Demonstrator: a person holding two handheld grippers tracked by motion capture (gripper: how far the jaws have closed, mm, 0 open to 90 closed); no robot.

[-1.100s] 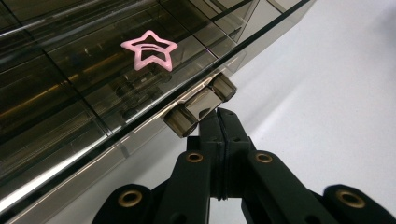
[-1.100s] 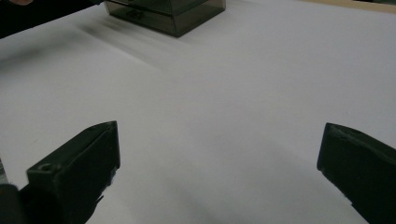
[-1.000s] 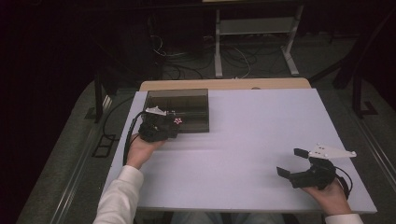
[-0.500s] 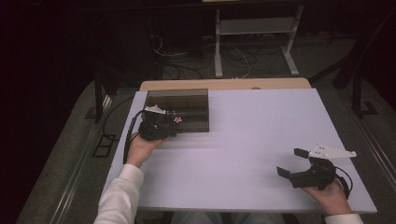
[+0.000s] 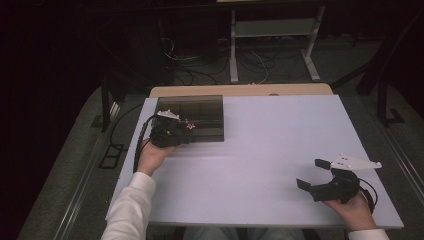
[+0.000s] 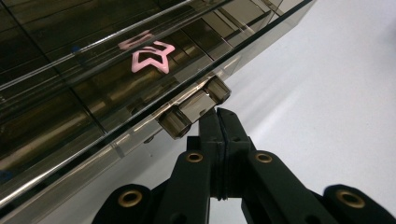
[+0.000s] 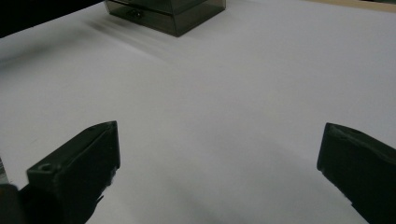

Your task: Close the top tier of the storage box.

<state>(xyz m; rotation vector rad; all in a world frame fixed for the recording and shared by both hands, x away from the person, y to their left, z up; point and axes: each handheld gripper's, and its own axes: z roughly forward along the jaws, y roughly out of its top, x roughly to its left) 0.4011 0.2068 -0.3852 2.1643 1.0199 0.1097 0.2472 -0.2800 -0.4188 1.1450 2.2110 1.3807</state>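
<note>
High view: we hold the left claw (image 5: 186,129) at the near edge of a smoked, see-through box (image 5: 200,112) that sits at the far left of the white counter (image 5: 260,150). The left hand (image 5: 152,155) rests on the counter just behind the claw, its white sleeve (image 5: 127,210) coming in from the bottom edge.

Left gripper view: the jaws of the left claw (image 6: 219,114) stand pressed together with no gap between them, and nothing sits between them. Their joined tips lie just below a small clear latch tab (image 6: 195,106) that juts from the front edge of the box; we cannot tell whether the tips touch the tab or stop just short of it. A pink star shape (image 6: 150,57) shows through the dark lid, up and left of the tab. Thin dividers are visible inside the box (image 6: 93,74).

Right side: in the high view the right claw (image 5: 312,175) lies low over the counter at the near right, well apart from the box, with the right hand (image 5: 355,207) behind it and a grey three-cornered plate on top. In the right gripper view its jaws stand wide, one at each lower corner, with bare counter (image 7: 219,116) between them. The box (image 7: 168,11) shows far off at the top edge of that view.
</note>
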